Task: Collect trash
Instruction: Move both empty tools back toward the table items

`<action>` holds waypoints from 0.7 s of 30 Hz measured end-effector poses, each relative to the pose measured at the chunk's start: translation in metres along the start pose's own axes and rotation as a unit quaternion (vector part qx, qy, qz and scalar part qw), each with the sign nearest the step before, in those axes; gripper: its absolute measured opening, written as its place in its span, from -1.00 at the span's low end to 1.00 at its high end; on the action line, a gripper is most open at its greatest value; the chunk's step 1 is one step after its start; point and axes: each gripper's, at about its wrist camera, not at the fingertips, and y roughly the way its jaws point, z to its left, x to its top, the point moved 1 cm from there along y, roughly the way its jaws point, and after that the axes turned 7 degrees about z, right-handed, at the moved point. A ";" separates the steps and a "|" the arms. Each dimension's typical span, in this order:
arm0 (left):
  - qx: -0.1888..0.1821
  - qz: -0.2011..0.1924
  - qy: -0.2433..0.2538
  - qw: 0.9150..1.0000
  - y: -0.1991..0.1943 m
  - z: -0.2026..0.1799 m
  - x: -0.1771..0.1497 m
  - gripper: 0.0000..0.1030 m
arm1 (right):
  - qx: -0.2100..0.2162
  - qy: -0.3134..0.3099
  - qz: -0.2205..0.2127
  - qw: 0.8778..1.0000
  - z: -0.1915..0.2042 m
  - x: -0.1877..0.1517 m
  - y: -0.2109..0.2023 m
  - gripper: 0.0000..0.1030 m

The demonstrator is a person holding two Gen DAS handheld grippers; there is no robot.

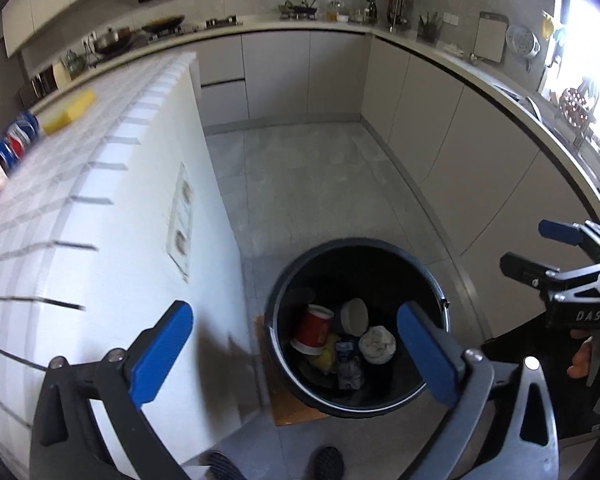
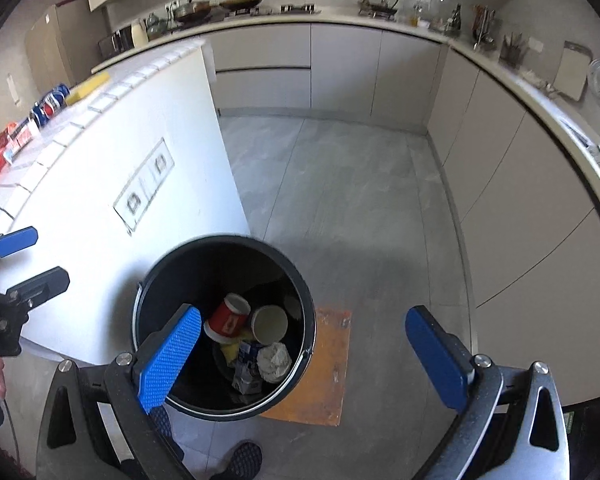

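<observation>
Left wrist view looks down into a black trash bin (image 1: 356,328) standing on the grey floor (image 1: 320,184) on an orange board (image 1: 287,408), beside the white island (image 1: 111,208). Inside lie a red paper cup (image 1: 312,330), a pale cup (image 1: 355,316), a crumpled paper ball (image 1: 376,345) and a small carton (image 1: 348,364). Left gripper (image 1: 295,356) hovers above, its fingers spread wide and empty; right gripper (image 2: 304,360) likewise gapes empty. On the island top sit soda cans (image 2: 49,105) and a yellow sponge (image 2: 87,88).
</observation>
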 end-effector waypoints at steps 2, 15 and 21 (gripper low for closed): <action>-0.004 -0.008 -0.003 1.000 -0.010 0.003 0.002 0.99 | 0.004 0.001 -0.007 1.000 0.003 0.003 -0.010 1.00; 0.006 -0.066 -0.040 0.997 -0.068 0.034 0.005 0.99 | 0.010 -0.019 -0.031 0.999 0.042 0.017 -0.055 1.00; 0.011 -0.082 -0.057 0.995 -0.084 0.057 0.000 0.99 | 0.010 -0.039 -0.044 0.998 0.066 0.024 -0.067 1.00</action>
